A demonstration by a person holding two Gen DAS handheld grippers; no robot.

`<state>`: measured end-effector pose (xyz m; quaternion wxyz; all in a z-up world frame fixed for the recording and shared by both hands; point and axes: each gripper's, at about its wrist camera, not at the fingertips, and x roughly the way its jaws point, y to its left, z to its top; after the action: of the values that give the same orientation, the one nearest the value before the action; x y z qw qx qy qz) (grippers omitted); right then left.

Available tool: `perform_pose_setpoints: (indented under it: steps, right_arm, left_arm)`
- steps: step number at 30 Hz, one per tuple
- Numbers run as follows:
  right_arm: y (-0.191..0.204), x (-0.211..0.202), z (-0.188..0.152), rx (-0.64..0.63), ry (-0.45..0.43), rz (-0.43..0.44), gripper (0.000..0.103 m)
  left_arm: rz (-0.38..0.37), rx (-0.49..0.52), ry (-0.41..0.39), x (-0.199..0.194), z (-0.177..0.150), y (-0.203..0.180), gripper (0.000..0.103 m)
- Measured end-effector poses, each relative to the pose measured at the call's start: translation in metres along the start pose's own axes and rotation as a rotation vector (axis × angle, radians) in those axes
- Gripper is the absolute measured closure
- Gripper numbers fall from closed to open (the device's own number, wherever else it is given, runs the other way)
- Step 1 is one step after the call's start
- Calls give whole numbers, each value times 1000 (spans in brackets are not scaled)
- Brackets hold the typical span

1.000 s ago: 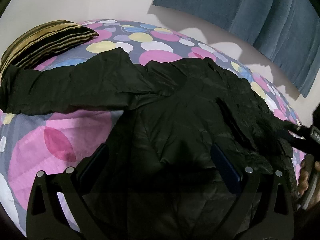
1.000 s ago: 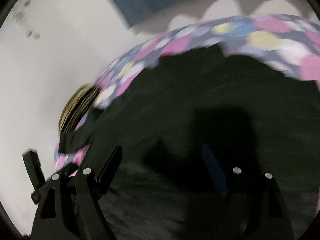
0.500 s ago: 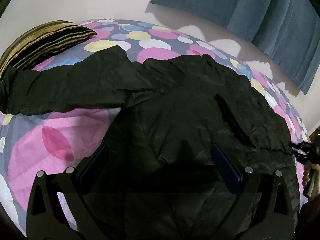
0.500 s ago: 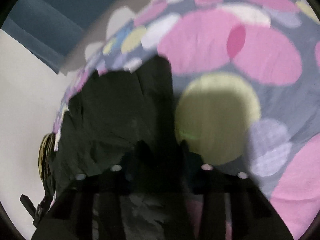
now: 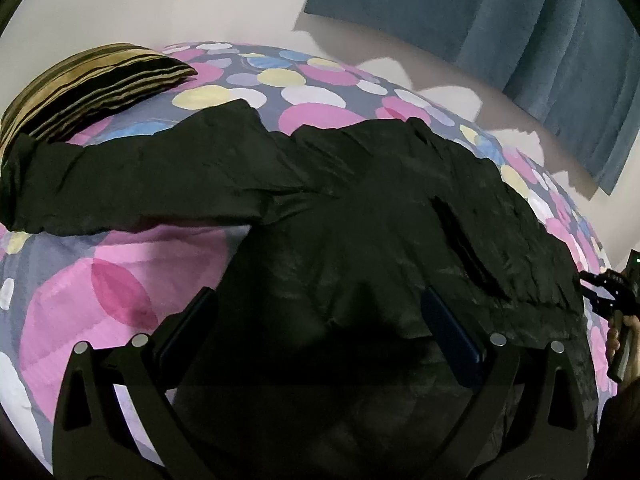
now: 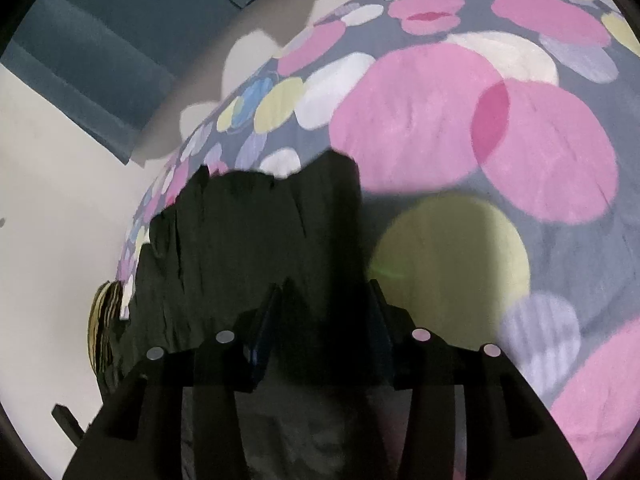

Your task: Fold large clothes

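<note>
1. Black and shiny, the jacket lies spread flat on the bed with its spotty pink cover. One sleeve is stretched out toward the striped pillow.

2. The left gripper hangs over the bottom part of the jacket. Its jaws are wide apart and hold nothing.

3. The right gripper is at the other side edge of the jacket, low over the cloth. Its jaws are partly closed and have just been opening a little. Black cloth sits between them — I cannot tell if the fingers really pinch it.

4. Done so far: the jacket looks laid out and mostly smooth. No clear fold shows yet, though one sleeve may already be tucked in on the right side — that part is too dark to tell.

5. Left to do, I think: bring the long sleeve in, fold the sides over, then fold the body in half. So the job looks near its start.
</note>
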<state>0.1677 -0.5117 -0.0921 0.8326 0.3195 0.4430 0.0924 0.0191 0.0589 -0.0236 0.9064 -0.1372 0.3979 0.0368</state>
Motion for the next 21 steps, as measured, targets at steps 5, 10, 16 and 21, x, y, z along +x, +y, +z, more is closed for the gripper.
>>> perform_pose_setpoints:
  steps: [5,10,16,21]
  right_arm:
    - [5,22,18,-7,10,-25,58]
    - [-5,43,17,8,55,-76,63]
    - [9,16,7,-41,26,-104,52]
    - [22,-27,-34,-92,-14,-22,33]
  left_arm:
    - [17,-15,1,-2,1,10,2]
    - [42,-35,1,-3,2,24,2]
    - [63,-65,-2,-13,0,42,2]
    - [76,-86,-17,-25,-3,62,2]
